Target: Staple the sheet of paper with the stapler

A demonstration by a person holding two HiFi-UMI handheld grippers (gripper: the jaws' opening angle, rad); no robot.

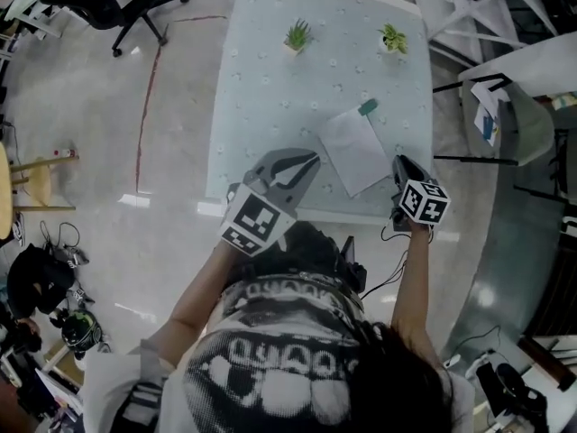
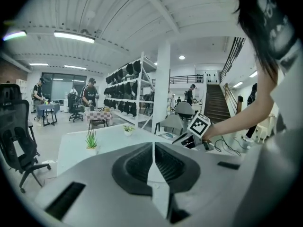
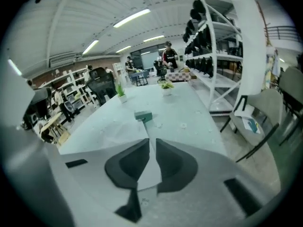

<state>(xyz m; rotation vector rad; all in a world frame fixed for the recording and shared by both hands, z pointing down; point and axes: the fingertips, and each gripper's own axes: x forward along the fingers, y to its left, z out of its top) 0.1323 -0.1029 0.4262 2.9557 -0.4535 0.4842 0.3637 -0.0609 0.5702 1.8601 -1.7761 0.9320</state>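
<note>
Left tongs (image 1: 315, 159) closed, empty, above pale-green tabletop's (image 1: 270, 79) near edge. Right tongs (image 1: 398, 161) slightly parted, empty, beside white paper sheet (image 1: 353, 150). Small teal stapler (image 1: 368, 107) at sheet's far corner; best pressed squarely from above, sheet steadied.

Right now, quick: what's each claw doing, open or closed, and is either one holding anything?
Left claw: closed, holding nothing.
Right claw: slightly open, holding nothing.

White sheet of paper (image 1: 354, 150) lies flat, skewed; small teal stapler (image 1: 368, 107) sits at its far corner.
</note>
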